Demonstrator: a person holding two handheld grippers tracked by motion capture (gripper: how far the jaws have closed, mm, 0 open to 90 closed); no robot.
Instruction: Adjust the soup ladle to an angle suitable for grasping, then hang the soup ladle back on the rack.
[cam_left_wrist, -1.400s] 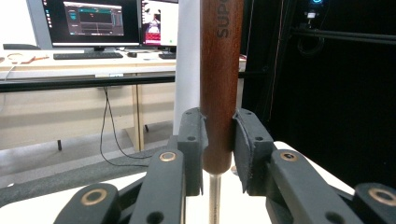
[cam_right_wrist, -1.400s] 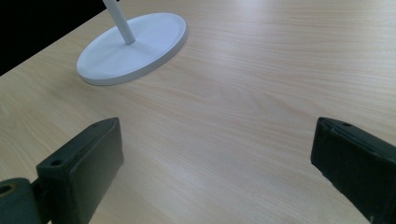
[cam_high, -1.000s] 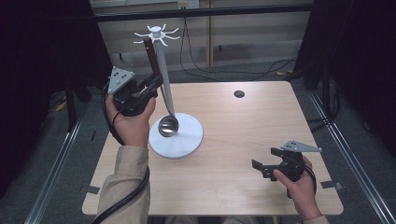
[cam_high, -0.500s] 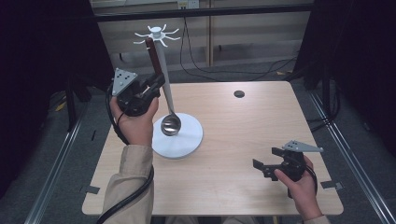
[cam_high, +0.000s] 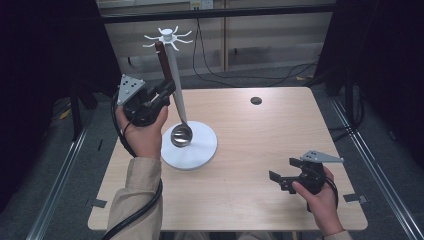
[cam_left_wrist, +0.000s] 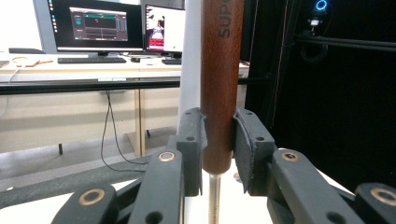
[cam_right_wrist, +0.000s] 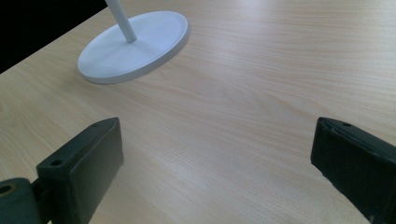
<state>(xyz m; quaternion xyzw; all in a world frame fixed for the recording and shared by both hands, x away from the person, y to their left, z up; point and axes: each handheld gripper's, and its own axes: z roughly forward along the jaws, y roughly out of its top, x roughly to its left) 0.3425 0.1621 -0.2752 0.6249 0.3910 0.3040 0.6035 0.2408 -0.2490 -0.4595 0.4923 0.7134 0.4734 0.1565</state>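
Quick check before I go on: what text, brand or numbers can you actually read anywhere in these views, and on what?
"SUPO": letters running along the dark brown wooden ladle handle, cut off by the top edge of the left gripper view.
Two computer monitors on the desk behind: windows and text too small and blurred to read.
Nothing else bears readable text.

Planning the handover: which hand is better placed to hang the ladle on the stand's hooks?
Left. The left gripper already clamps the ladle by its wooden handle beside the stand. The right gripper rests open, low on the table.
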